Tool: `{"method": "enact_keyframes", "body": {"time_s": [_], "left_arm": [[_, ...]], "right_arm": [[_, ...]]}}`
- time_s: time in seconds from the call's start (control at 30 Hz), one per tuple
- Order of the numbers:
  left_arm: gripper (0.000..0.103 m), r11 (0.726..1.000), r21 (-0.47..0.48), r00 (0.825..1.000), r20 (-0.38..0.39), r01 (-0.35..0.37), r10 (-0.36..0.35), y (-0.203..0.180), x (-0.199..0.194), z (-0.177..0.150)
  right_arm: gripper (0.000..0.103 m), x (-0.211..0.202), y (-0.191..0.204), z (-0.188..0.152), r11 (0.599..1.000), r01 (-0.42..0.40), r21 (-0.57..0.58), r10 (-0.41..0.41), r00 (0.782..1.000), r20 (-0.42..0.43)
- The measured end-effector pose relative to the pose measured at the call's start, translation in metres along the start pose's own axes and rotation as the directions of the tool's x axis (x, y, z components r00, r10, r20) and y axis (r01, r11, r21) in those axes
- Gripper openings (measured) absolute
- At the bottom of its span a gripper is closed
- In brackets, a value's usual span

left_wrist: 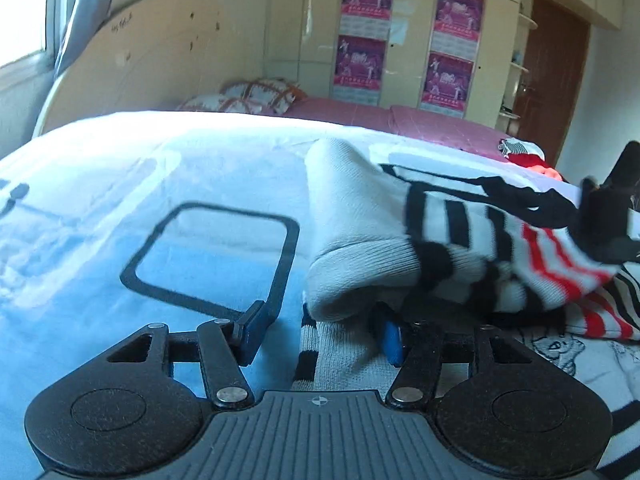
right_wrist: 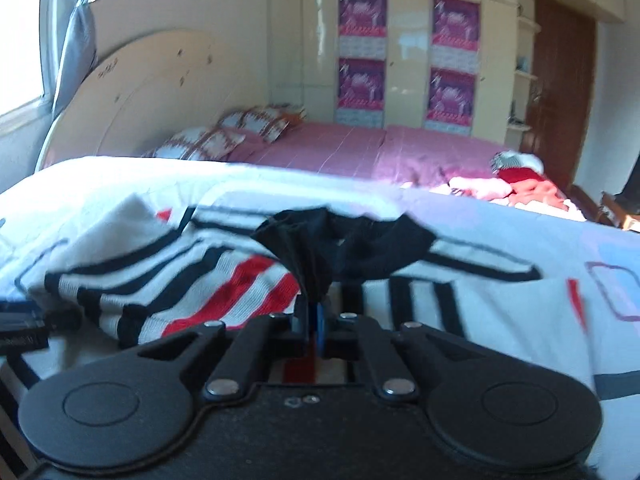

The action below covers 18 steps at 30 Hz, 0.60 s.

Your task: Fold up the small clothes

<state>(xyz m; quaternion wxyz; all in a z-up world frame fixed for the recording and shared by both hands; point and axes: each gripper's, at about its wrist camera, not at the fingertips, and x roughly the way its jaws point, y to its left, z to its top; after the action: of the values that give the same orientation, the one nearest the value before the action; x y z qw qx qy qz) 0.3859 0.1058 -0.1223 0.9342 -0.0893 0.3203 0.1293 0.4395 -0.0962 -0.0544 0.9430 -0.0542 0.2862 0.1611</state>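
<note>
Left hand-held gripper (left_wrist: 320,332): its right finger is mostly buried under the white knit garment w/ black and red stripes (left_wrist: 460,240), only a blue pad edge shows. That garment is motion-blurred in both views; its right part is cut off by the frame edge. Pile of red and white clothes (right_wrist: 520,184) on the far pink bed: too small, blurred to sort. Purple posters (right_wrist: 362,12): print unreadable.

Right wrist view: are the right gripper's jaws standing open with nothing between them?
No, the right gripper is pinched shut on the black edge of the striped garment.
</note>
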Motion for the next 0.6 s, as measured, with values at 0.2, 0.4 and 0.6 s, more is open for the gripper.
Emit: {"method": "enact_keyframes", "body": {"time_s": [0.2,0.4,0.6], "left_arm": [[0.042,0.999,-0.025,1.0,0.007,0.024,-0.024,-0.001,0.003,-0.003],[0.039,0.999,-0.025,0.999,0.004,0.043,-0.043,0.001,0.002,-0.001],[0.039,0.998,0.013,0.996,0.071,0.06,-0.06,-0.002,-0.006,0.007]], "right_arm": [[0.005,-0.017,-0.05,-0.012,0.983,0.058,0.172,-0.054,0.998,-0.025],[0.011,-0.011,-0.055,-0.028,0.974,0.032,0.225,-0.017,0.998,-0.067],[0.025,-0.015,-0.079,-0.028,0.926,-0.003,0.377,0.017,0.999,-0.034]]}}
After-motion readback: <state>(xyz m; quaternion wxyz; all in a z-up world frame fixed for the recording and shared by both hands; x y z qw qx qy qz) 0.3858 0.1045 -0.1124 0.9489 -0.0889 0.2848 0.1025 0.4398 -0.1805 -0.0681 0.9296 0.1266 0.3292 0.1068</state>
